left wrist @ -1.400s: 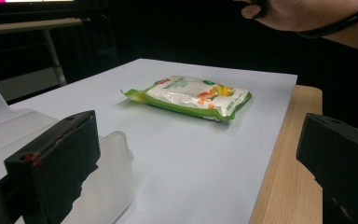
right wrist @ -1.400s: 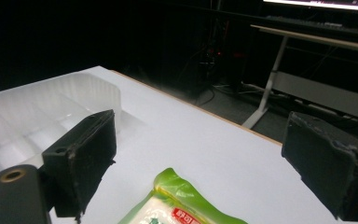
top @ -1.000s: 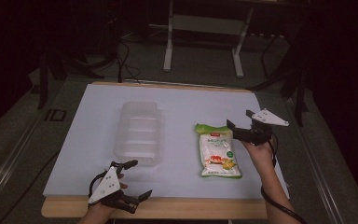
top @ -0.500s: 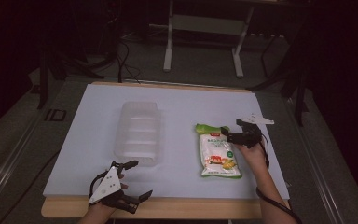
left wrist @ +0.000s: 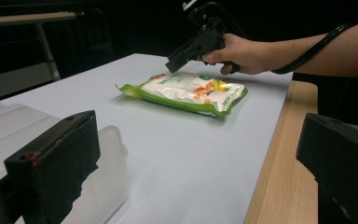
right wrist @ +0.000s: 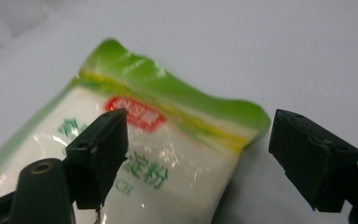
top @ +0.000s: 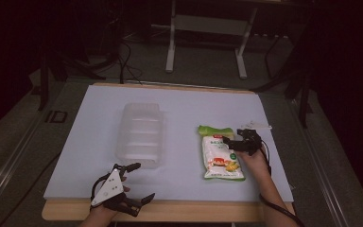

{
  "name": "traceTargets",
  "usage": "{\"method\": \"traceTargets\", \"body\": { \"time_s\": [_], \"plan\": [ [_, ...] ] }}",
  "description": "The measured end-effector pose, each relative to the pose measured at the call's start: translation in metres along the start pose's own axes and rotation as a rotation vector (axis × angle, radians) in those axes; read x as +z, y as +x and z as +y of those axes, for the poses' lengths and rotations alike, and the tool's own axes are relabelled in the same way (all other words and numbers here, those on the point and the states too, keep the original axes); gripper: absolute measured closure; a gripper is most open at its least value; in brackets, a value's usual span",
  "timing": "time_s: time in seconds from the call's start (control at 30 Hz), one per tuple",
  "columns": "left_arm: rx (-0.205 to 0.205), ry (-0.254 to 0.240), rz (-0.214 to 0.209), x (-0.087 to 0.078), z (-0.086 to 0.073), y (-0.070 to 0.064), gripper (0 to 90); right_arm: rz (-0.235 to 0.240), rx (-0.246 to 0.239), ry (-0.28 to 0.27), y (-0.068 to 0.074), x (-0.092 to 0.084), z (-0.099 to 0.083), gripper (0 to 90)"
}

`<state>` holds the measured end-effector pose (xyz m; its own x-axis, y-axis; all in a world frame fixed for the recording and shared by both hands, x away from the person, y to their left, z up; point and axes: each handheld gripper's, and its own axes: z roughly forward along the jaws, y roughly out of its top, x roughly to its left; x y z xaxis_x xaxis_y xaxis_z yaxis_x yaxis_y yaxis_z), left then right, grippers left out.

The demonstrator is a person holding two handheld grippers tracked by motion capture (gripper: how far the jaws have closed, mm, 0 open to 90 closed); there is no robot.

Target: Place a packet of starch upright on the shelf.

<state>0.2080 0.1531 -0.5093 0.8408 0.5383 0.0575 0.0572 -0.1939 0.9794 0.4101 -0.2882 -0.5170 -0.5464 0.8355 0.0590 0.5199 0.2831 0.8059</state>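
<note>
- The right gripper [top: 229,142] is hanging low over the green-edged white plastic food pouch [top: 221,152], which is lying flat on the white table [top: 184,109]; its jaws are standing apart, one above the pouch's printed face and the other just past its green-sealed corner, and they have just been closing a little, though neither pad is pressing on the pouch yet.
- The left gripper [top: 137,182] is resting at the table's near edge, jaws wide and holding nothing, with the clear ribbed plastic container [top: 140,133] just ahead of it.
- Judging by how things lie, the work is only beginning: the reach for the pouch looks nearly done, while the grasp, the lift and any placing are all yet to come. The container, well to the side of the right gripper, looks the likely destination.
- Against the frame of a second ago, the right gripper has come down from above the pouch's far corner to just over it; pouch, container and left gripper are lying where they were.
</note>
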Motion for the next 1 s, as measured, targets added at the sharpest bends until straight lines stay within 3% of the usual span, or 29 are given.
{"method": "traceTargets", "body": {
  "time_s": [0.1, 0.13, 0.3, 0.33, 0.57, 0.6, 0.63, 0.7, 0.8, 0.83, 0.87, 0.9, 0.93, 1.0],
  "plan": [
    [0.003, 0.003, 0.0, 0.001, 0.0, 0.0, 0.0, 0.002, 0.0, 0.011, 0.0, 0.001, -0.002, 19.0],
    [0.002, 0.005, -0.001, 0.001, 0.0, 0.0, 0.0, 0.007, 0.011, 0.037, -0.001, 0.005, -0.006, 18.6],
    [0.001, 0.007, -0.004, 0.002, -0.001, -0.001, 0.0, 0.031, 0.047, 0.054, -0.004, 0.009, -0.007, 19.7],
    [0.002, 0.008, -0.005, 0.002, -0.001, -0.001, 0.0, 0.072, 0.096, 0.073, -0.008, 0.011, -0.007, 23.0],
    [0.002, 0.012, -0.007, 0.003, -0.001, -0.001, 0.0, 0.124, 0.134, 0.087, -0.01, 0.012, -0.009, 32.8],
    [0.002, 0.012, -0.007, 0.003, -0.001, -0.001, 0.0, 0.152, 0.147, 0.104, -0.009, 0.014, -0.01, 39.3],
    [0.002, 0.012, -0.007, 0.003, -0.001, -0.001, 0.0, 0.152, 0.147, 0.104, -0.009, 0.014, -0.01, 39.3],
    [0.002, 0.013, -0.009, 0.003, -0.001, -0.001, 0.0, 0.148, 0.132, 0.12, -0.004, 0.015, -0.009, 42.9],
    [0.007, 0.016, -0.01, 0.004, -0.001, -0.002, 0.0, 0.156, 0.118, 0.137, 0.0, 0.015, -0.006, 55.2],
    [0.008, 0.015, -0.01, 0.004, -0.001, -0.002, 0.0, 0.146, 0.074, 0.136, 0.005, 0.014, -0.004, 66.0],
    [0.009, 0.015, -0.009, 0.004, 0.0, -0.002, 0.0, 0.137, 0.044, 0.139, 0.009, 0.014, -0.002, 69.4],
    [0.009, 0.015, -0.009, 0.004, 0.0, -0.002, 0.0, 0.137, 0.044, 0.139, 0.009, 0.014, -0.002, 69.4],
    [0.008, 0.015, -0.008, 0.004, -0.001, -0.002, 0.0, 0.112, -0.001, 0.145, 0.016, 0.014, 0.001, 75.4],
    [0.006, 0.013, -0.006, 0.003, 0.0, -0.002, 0.0, 0.101, -0.016, 0.146, 0.018, 0.013, 0.002, 78.7]
  ]
}}
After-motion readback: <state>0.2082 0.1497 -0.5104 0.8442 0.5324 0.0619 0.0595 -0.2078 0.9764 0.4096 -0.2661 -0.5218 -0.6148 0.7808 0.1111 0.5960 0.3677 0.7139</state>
